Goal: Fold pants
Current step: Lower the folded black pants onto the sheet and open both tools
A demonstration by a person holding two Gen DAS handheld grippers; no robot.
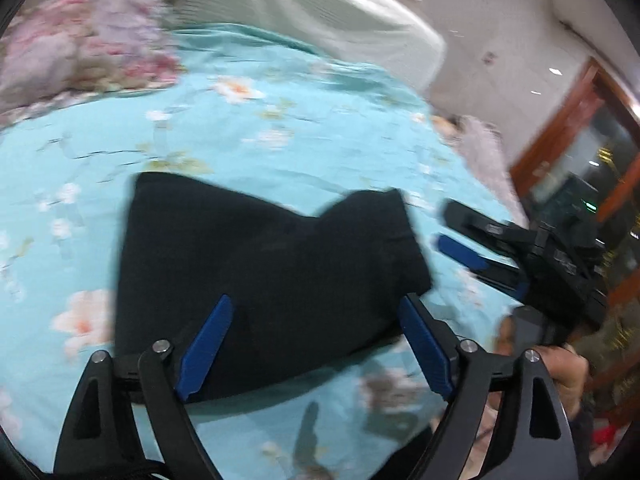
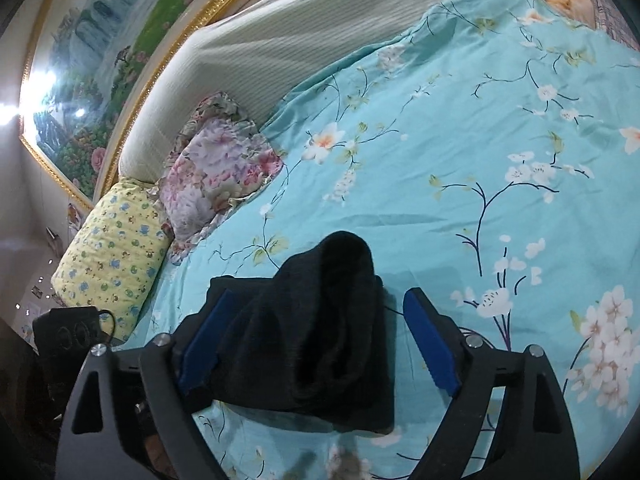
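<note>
Black pants point(image 1: 256, 276) folded on the floral bedsheet point(image 1: 280, 136); left tongs point(image 1: 316, 316) and right tongs point(image 2: 320, 312) both spread above them.

Your pants point(image 2: 320, 340) are plain black. The bedsheet point(image 2: 460, 140) is turquoise, printed with white-and-peach blossoms on dark branches. At left of your right wrist view: one pink-lilac floral pillow point(image 2: 216, 176), one yellow pillow point(image 2: 112, 248) with blue-green motifs. Your gripper pads point(image 1: 208, 344) are blue.

One black pants point(image 2: 320, 332) bundle is seen, two grippers point(image 1: 316, 344) point(image 2: 316, 344), two pillows at left: one yellow point(image 2: 112, 252), one floral point(image 2: 216, 176), one framed painting point(image 2: 92, 64) upper left.
</note>
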